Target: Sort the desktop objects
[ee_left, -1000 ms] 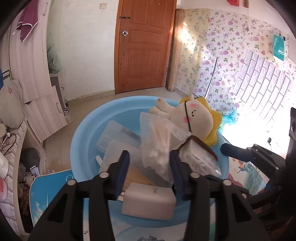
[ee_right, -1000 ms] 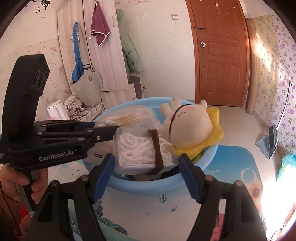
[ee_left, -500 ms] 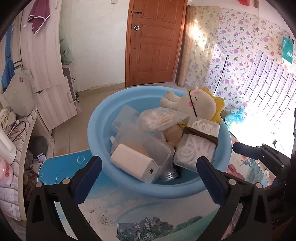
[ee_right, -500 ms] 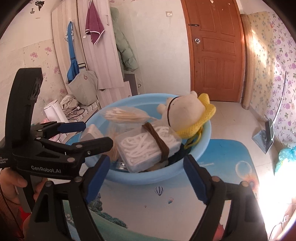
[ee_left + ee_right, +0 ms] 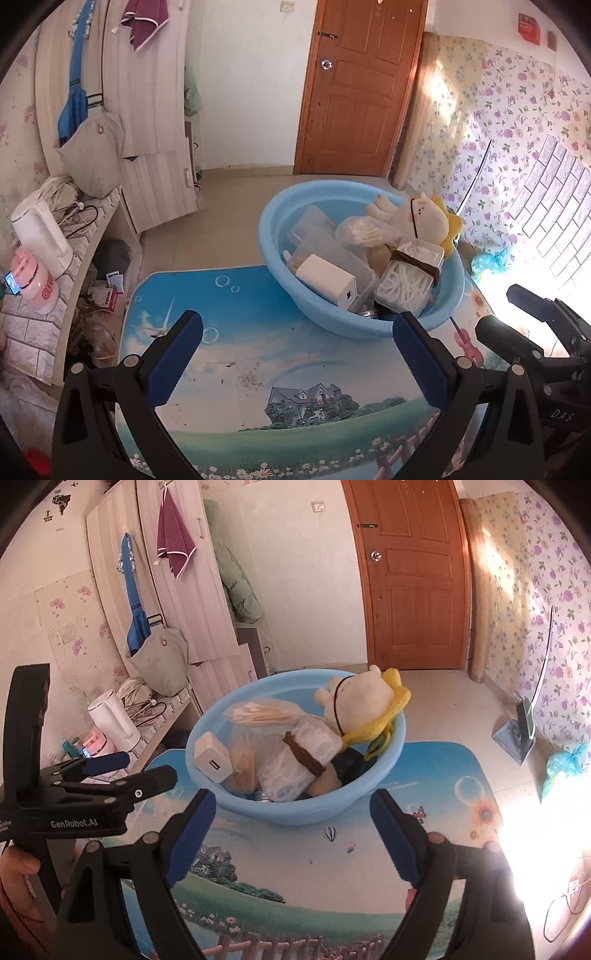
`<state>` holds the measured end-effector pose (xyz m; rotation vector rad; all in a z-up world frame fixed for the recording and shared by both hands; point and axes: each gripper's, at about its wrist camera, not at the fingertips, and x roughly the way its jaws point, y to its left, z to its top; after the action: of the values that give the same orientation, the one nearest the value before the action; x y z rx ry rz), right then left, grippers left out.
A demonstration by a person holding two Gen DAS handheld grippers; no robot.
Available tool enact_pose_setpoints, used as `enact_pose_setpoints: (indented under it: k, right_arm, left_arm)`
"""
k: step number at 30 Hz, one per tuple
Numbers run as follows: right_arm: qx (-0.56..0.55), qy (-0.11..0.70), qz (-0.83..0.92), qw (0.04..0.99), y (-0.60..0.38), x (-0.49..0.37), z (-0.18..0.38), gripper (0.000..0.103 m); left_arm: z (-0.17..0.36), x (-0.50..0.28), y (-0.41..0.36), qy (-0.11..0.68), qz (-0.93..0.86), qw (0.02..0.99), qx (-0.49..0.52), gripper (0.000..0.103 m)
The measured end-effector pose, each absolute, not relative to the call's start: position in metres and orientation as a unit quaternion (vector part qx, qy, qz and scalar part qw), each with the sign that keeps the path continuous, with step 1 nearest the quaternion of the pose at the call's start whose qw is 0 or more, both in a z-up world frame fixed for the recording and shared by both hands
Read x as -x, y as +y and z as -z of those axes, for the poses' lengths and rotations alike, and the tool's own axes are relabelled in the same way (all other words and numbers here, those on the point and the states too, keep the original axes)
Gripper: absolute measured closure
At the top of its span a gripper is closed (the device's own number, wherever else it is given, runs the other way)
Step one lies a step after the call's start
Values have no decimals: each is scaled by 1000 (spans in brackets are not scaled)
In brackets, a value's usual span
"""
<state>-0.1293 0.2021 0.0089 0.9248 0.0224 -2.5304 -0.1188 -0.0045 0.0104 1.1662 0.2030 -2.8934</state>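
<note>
Round pale-blue plastic basin (image 5: 360, 325) standing on a bench (image 5: 258, 354) covered with a printed landscape mat of sky, bubbles and a house on a green hill; basin toward the far right corner of the bench in the left wrist view, near the middle of the far edge in the right wrist view.

Piled inside the basin: cream plush toy with a yellow knitted hood (image 5: 364, 698) leaning on the far right rim; clear bag of wooden-stemmed cotton swabs (image 5: 260, 713) lying across the middle; clear plastic box of white cord bound with a brown band (image 5: 408, 275) against the near rim; white rectangular charger block (image 5: 327, 282) propped at the near left, port end facing out; frosted clear plastic cases (image 5: 314, 230) under and behind it.

Left gripper (image 5: 297, 354) held over bare mat short of the basin, blue-padded jaws spread fully apart, nothing between them. Seen also from the right wrist camera at the left edge, gripped by a hand (image 5: 16, 871).

Right gripper (image 5: 290, 823) likewise just short of the basin's near rim, jaws wide and opening, nothing pressed between the pads.

Beyond the bench: brown panelled wooden door (image 5: 364, 85), white electric kettle (image 5: 38, 232) on a side shelf, maroon towel (image 5: 173, 539) hung on a pale wardrobe.
</note>
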Motion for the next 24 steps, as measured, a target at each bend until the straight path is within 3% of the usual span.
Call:
enact_pose_setpoints:
  k: [5,9,13,24]
  right_arm:
    - [-312,39,923,221,190,114,-23,16]
    - [-292,39,928,226,186,105,-31,0]
    - [-249,52,944,212,186,98,-37,0]
    - [-309,44,926,213,189,104,-30,0]
  left_arm:
    - [-27,98,-11,61,933,38,-353,0]
    - [-34,89,-9,58,934,45,-348,0]
    - [-32,84,-9,45,931,58,-358,0]
    - [-26,75,-4,29,935,72,-346,0]
